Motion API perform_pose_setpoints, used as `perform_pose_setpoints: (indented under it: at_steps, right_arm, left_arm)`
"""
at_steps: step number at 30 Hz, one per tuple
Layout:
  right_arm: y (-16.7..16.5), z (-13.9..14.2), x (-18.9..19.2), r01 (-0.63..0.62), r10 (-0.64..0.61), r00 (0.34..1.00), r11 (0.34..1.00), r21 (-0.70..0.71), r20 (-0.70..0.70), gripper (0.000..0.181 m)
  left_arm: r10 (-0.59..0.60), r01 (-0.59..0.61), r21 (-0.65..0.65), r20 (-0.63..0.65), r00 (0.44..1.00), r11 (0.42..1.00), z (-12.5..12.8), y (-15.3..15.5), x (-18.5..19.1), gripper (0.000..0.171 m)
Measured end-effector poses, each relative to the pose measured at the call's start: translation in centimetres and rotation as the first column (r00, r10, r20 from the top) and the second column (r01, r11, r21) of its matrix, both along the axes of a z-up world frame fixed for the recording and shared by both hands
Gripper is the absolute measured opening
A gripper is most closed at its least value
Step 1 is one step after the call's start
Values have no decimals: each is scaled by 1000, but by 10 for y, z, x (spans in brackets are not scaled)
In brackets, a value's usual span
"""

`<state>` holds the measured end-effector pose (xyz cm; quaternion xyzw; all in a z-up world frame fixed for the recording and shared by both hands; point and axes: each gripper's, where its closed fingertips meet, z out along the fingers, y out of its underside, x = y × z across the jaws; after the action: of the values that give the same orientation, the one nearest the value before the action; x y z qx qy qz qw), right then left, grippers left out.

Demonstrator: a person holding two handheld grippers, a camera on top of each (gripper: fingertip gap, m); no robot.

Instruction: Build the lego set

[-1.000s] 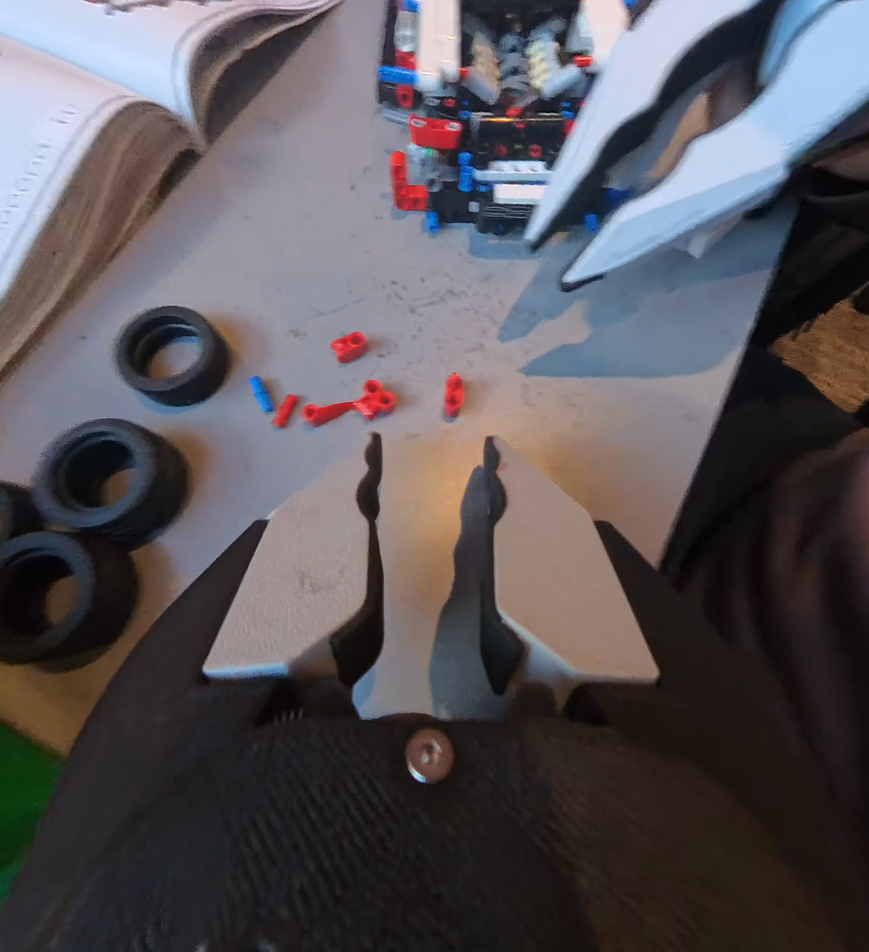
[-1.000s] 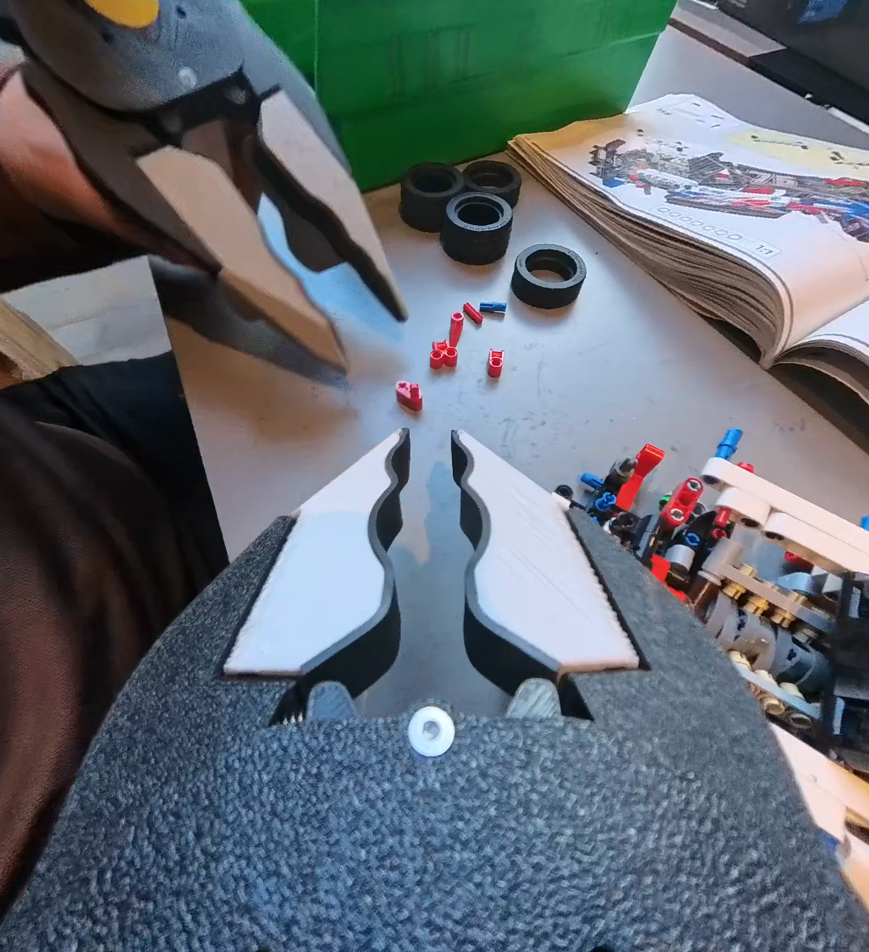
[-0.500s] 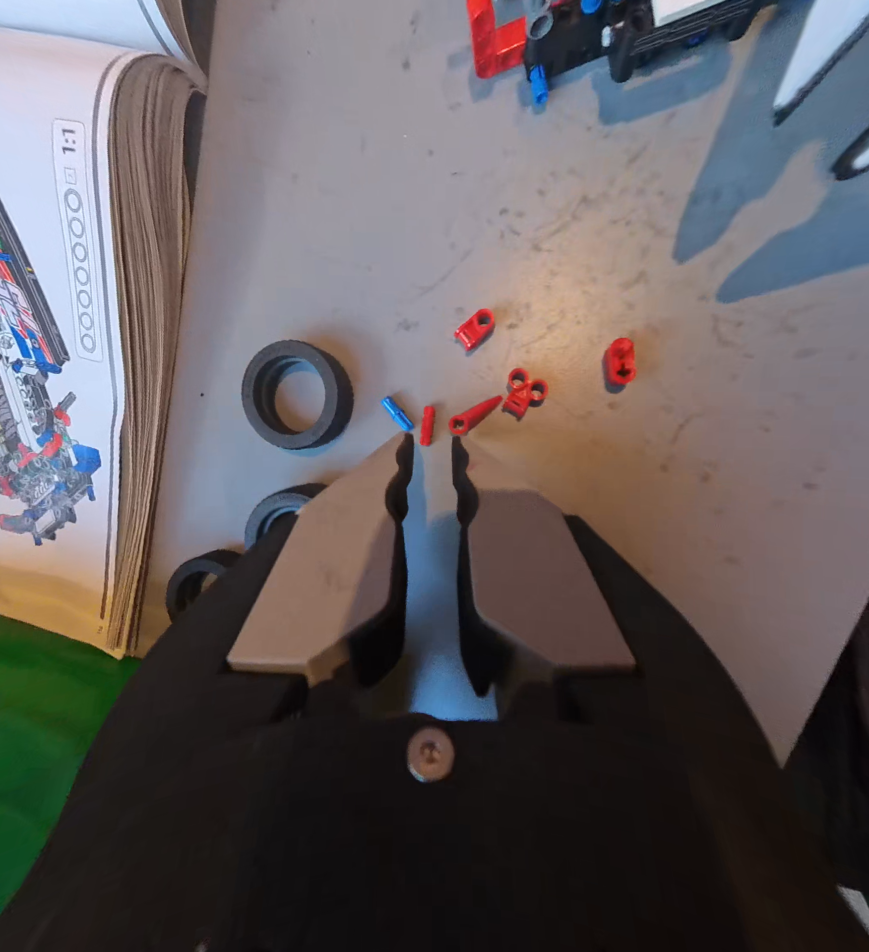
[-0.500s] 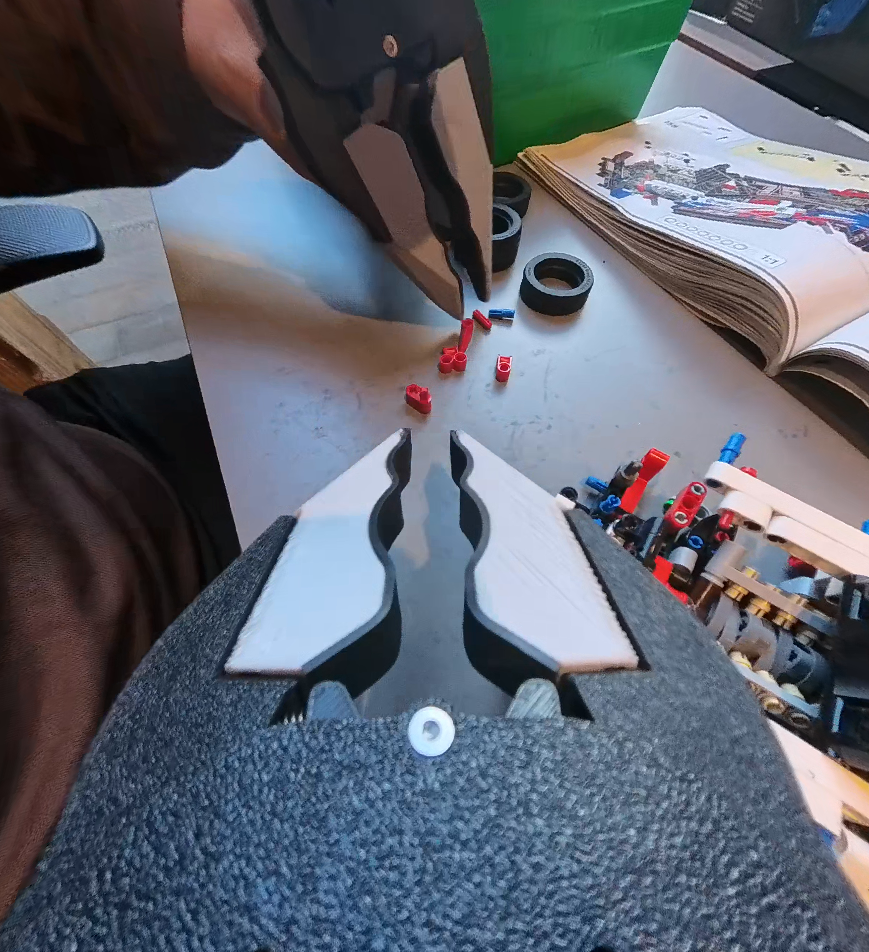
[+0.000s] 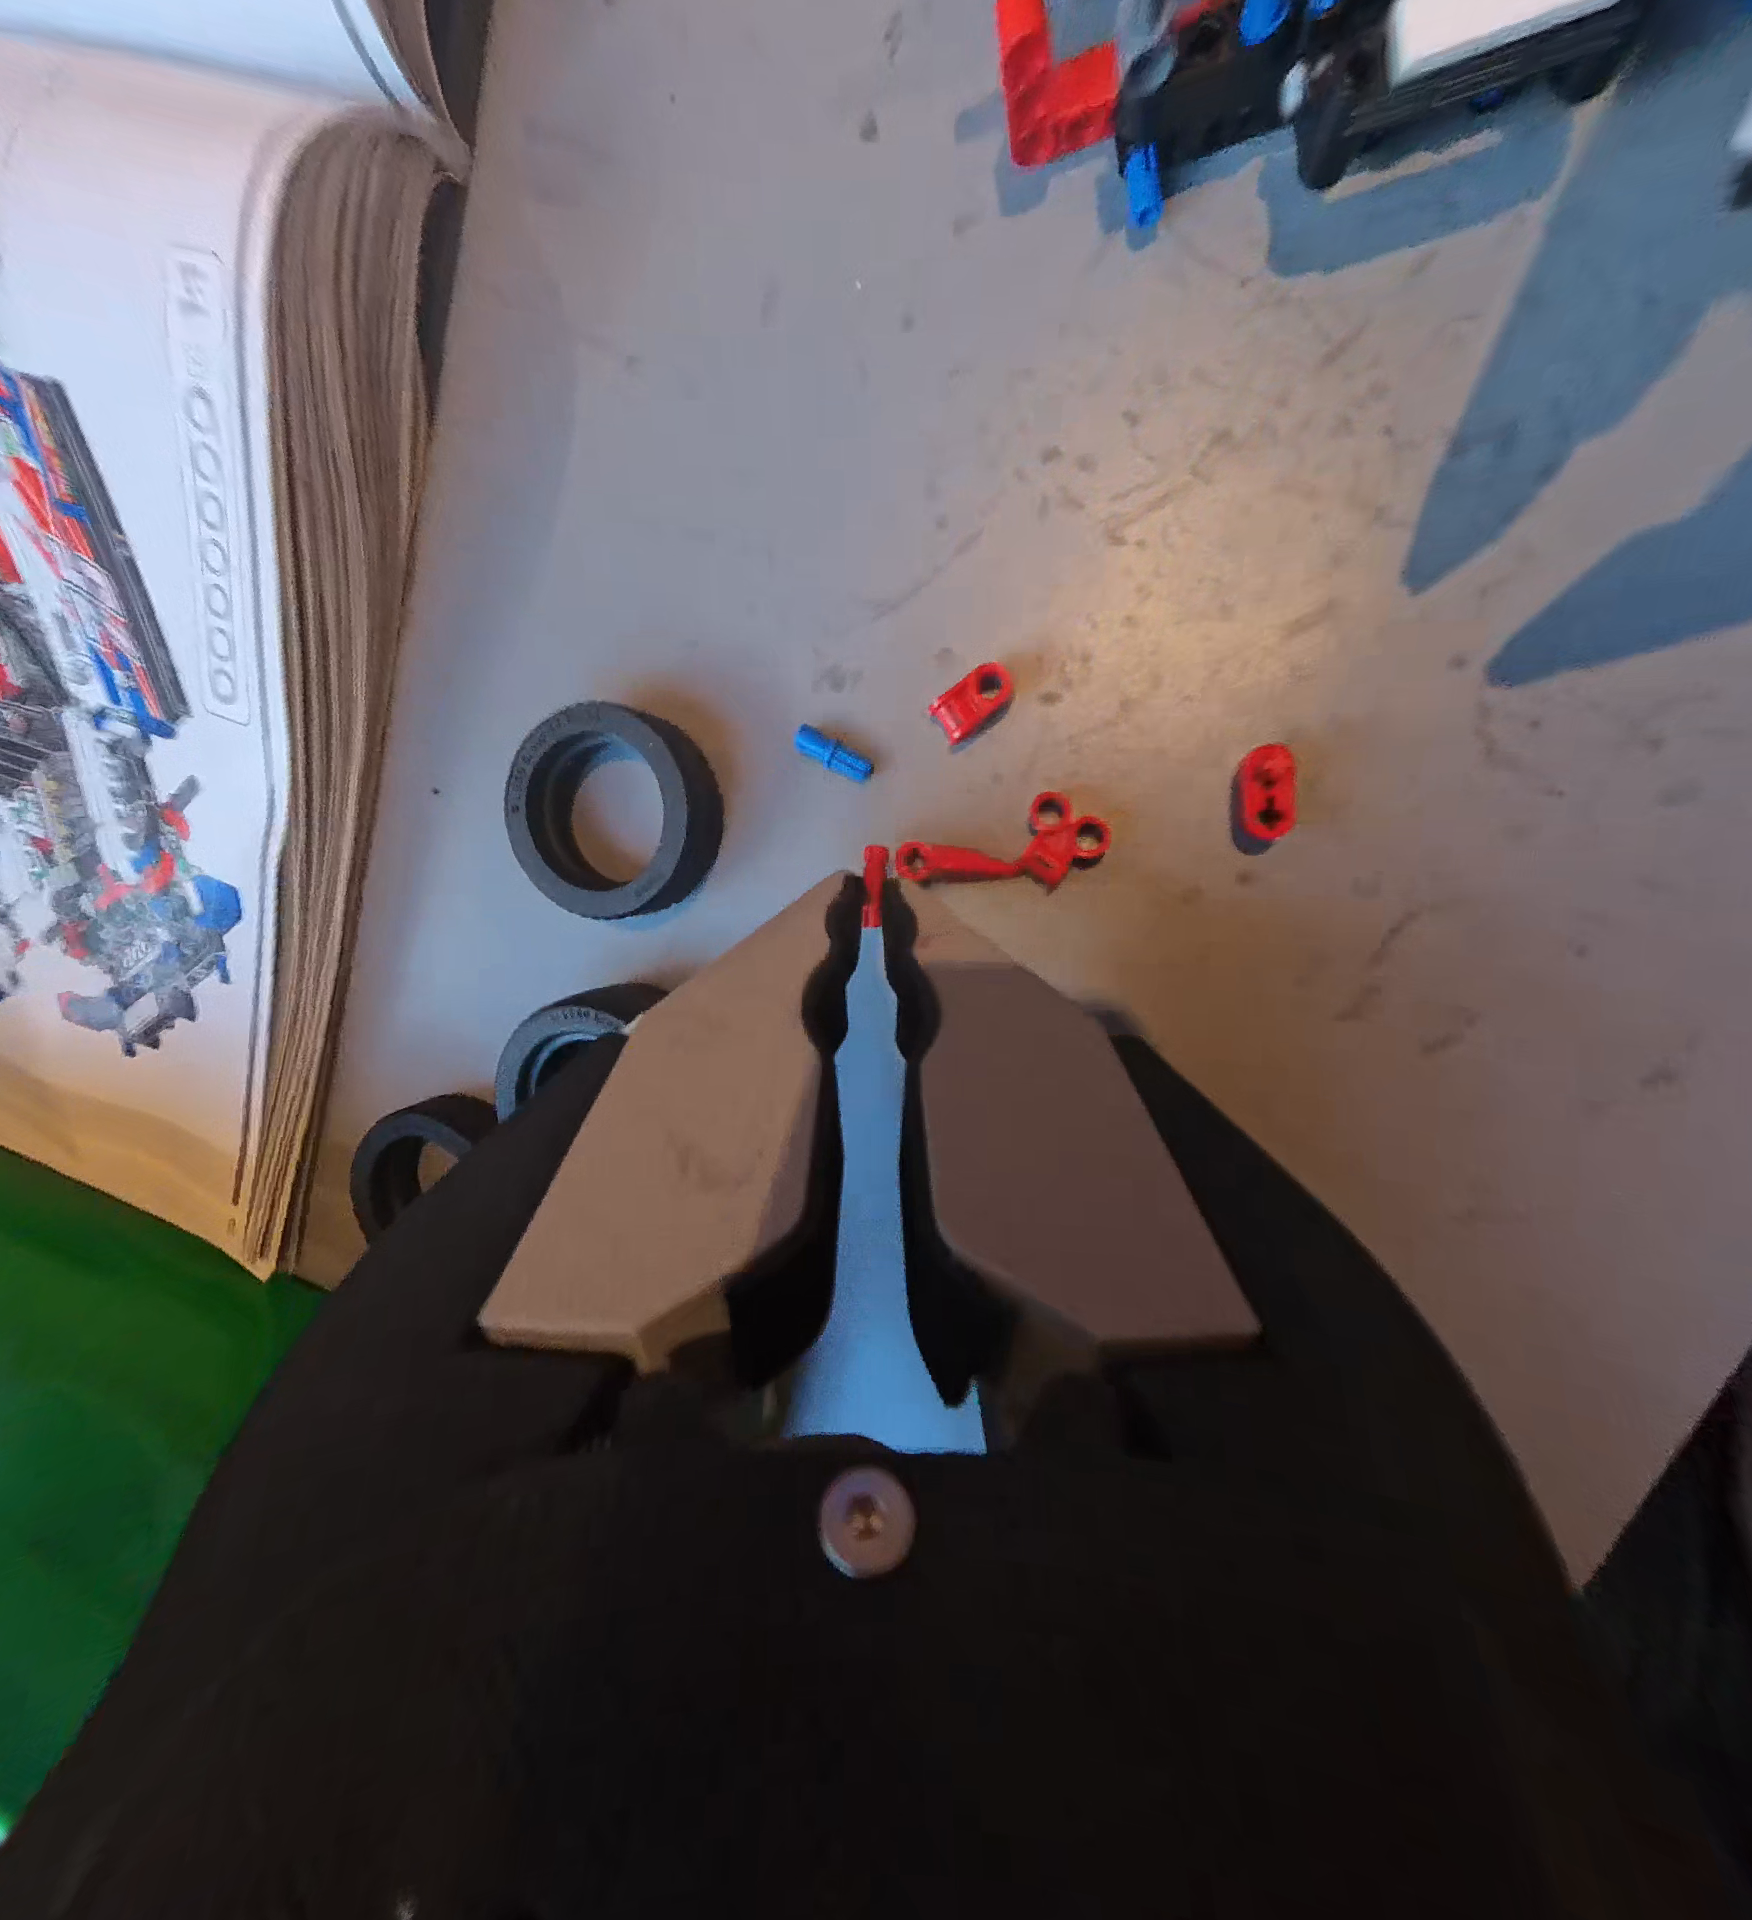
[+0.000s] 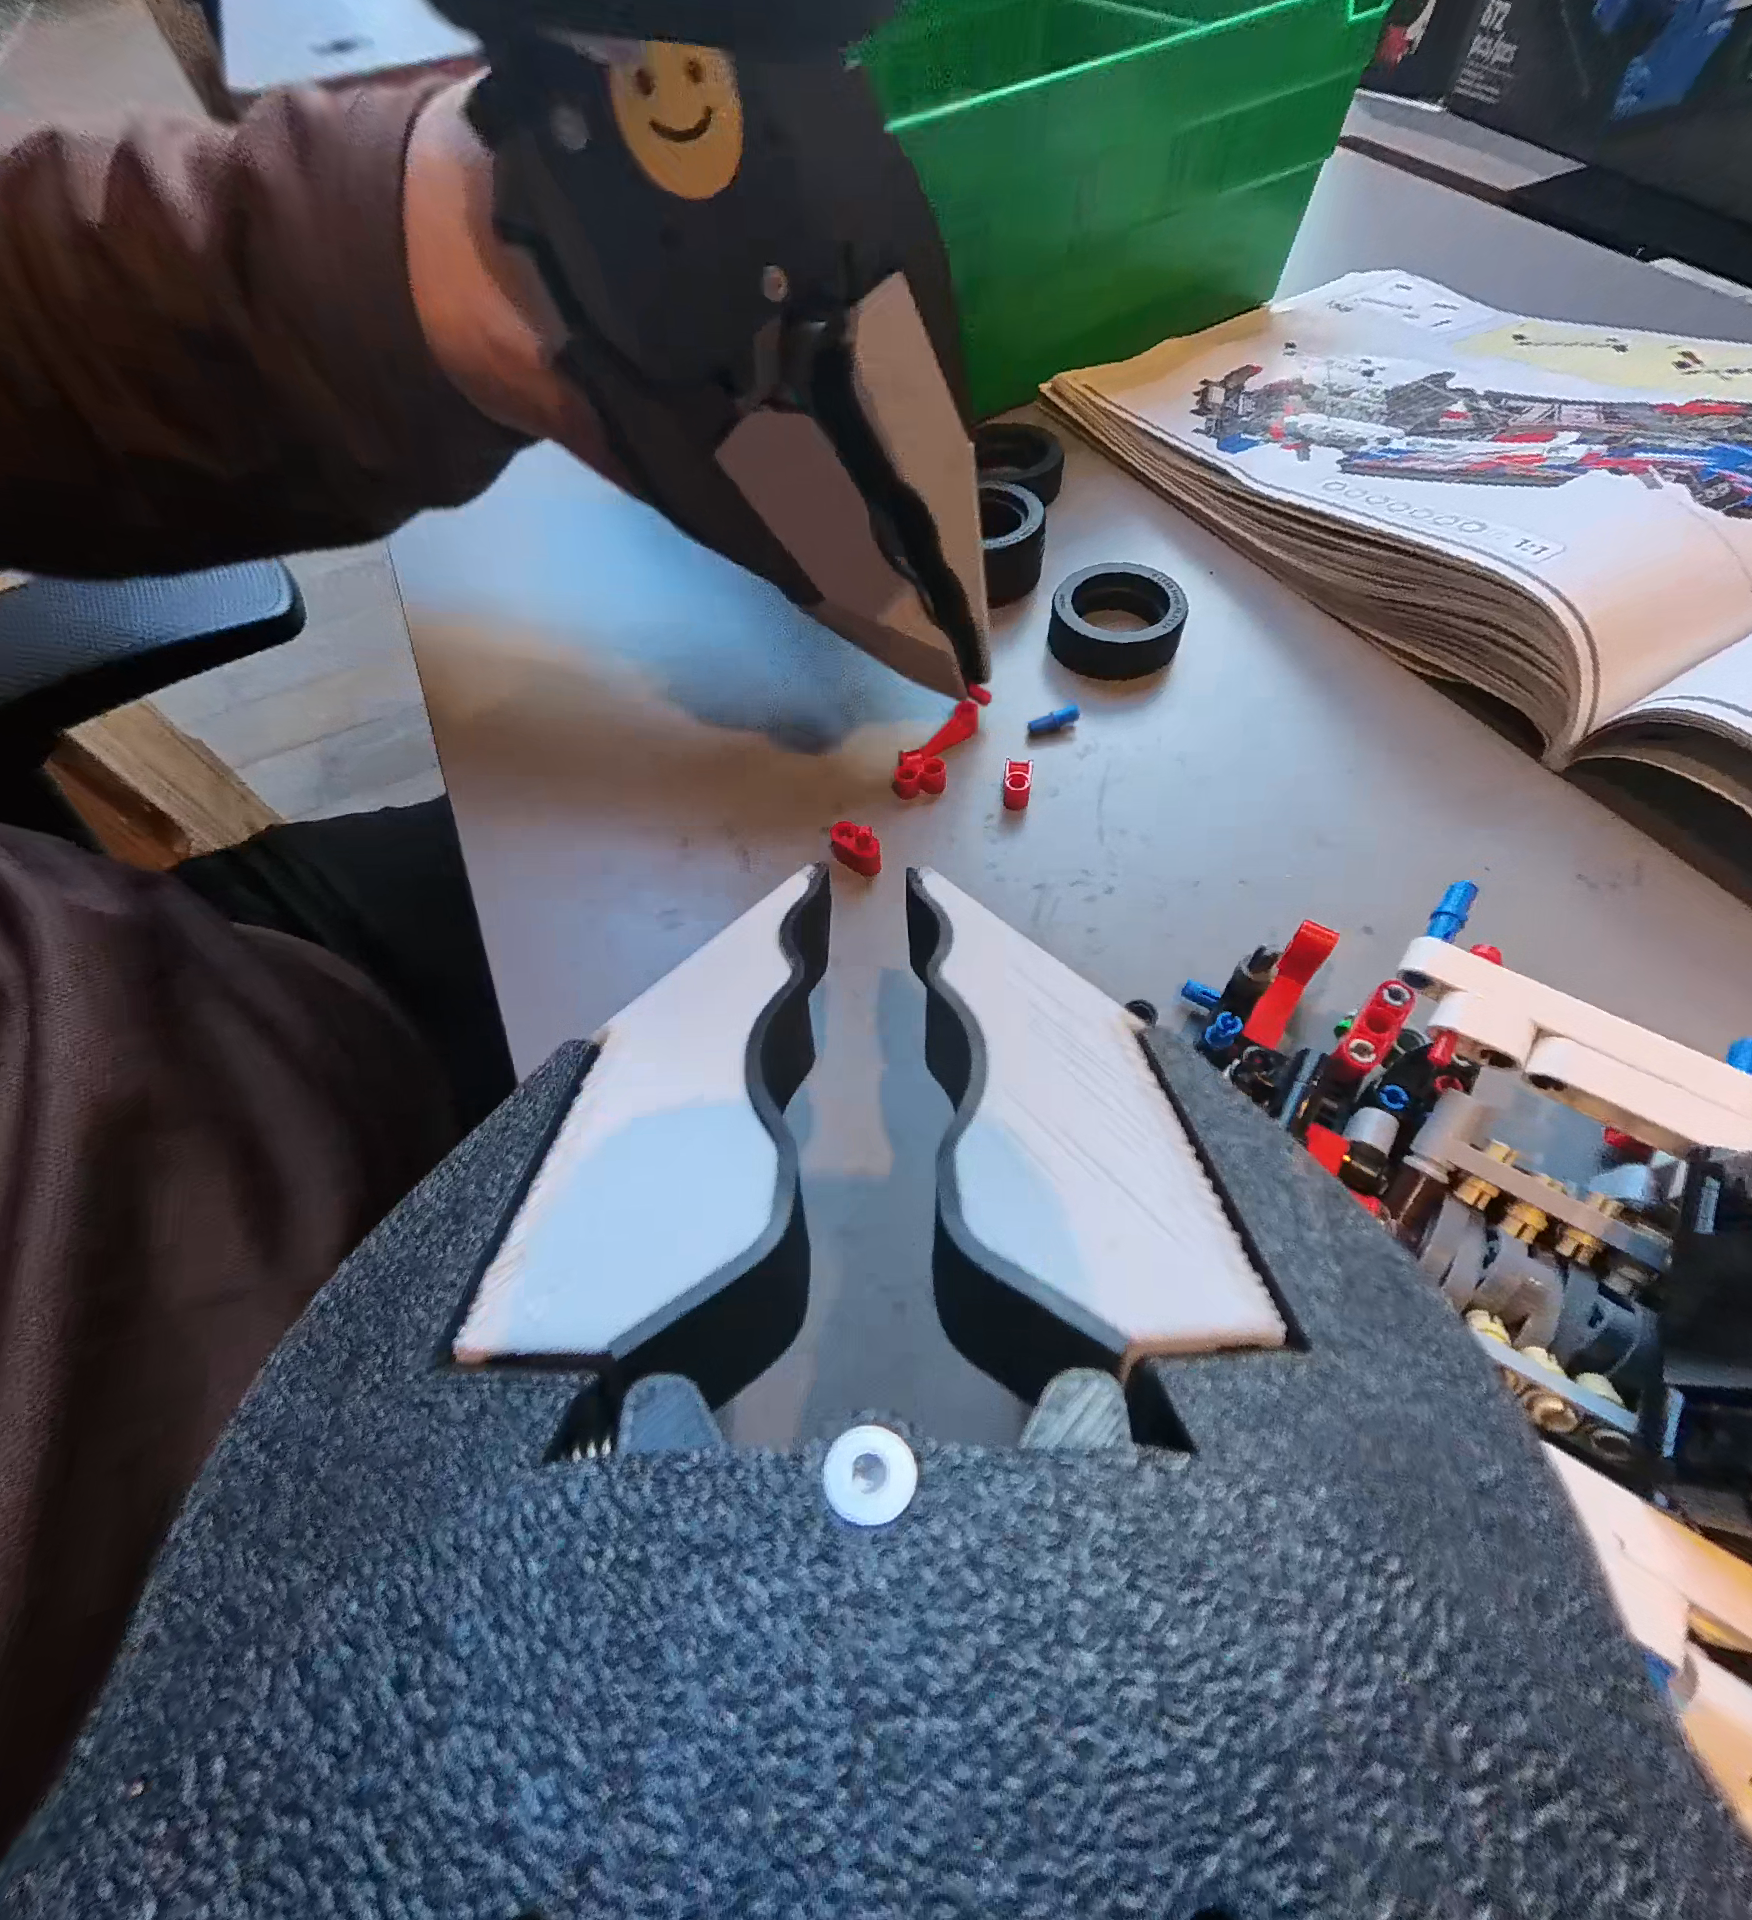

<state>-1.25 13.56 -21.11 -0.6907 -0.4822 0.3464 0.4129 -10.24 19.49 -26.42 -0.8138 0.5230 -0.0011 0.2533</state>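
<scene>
My left gripper (image 5: 872, 902) is shut on a small red pin (image 5: 873, 883) down at the grey table (image 5: 1215, 436); it also shows in the right wrist view (image 6: 967, 686) with the red pin (image 6: 978, 693) at its tips. Beside it lie a red lever piece (image 5: 1002, 854), a blue pin (image 5: 832, 752) and two short red connectors (image 5: 971, 701) (image 5: 1265, 795). My right gripper (image 6: 867, 883) is open and empty above the table, just short of a red connector (image 6: 855, 844). The partly built model (image 6: 1537, 1164) sits to its right.
An open instruction book (image 6: 1537, 520) lies at the back right of the right wrist view. Black tyres (image 5: 610, 808) (image 6: 1118, 620) lie near the loose parts, with more behind (image 6: 1012, 488). A green bin (image 6: 1111, 187) stands at the back. The table edge runs along the left (image 6: 436, 748). Across from one pair of fingers to the other is roughly 12 cm. Both grippers' tips are roughly 7 cm from the red connector (image 6: 855, 844). It is also in sight in the left wrist view (image 5: 1273, 792).
My left gripper has moved down and forward onto the red pin and closed on it. The blue pin now lies apart from it. My right gripper has stayed put.
</scene>
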Motion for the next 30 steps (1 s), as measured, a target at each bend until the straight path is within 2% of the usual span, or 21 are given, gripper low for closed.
perform_pose_setpoints:
  at_steps: [4, 6, 9, 16, 22, 30]
  right_arm:
    - [-1, 9, -1, 13, -15, 998, 1000, -24, -56, 11]
    - [-5, 16, -4, 2, -8, 994, 998, -61, -104, 9]
    - [-15, 25, -9, -44, 22, 983, 992, -119, -184, 1]
    - [-25, 34, -11, -70, 43, 975, 991, -118, -218, 8]
    - [-33, 39, -13, -108, 80, 969, 988, -107, -235, 5]
    - [-32, 48, -10, -125, 78, 954, 982, -144, -291, 7]
  left_arm:
    - [-93, 61, 199, 156, 983, 978, 36, -21, 27, 0]
    - [-151, 77, 338, 199, 968, 938, 57, -33, 39, 0]
    - [-253, 128, 449, 230, 940, 884, 73, -57, 57, 0]
    - [-349, 159, 535, 274, 896, 830, 93, -86, 81, 0]
    - [-378, 185, 580, 231, 896, 793, 97, -88, 83, 0]
    - [-396, 202, 586, 223, 891, 784, 96, -88, 84, 0]
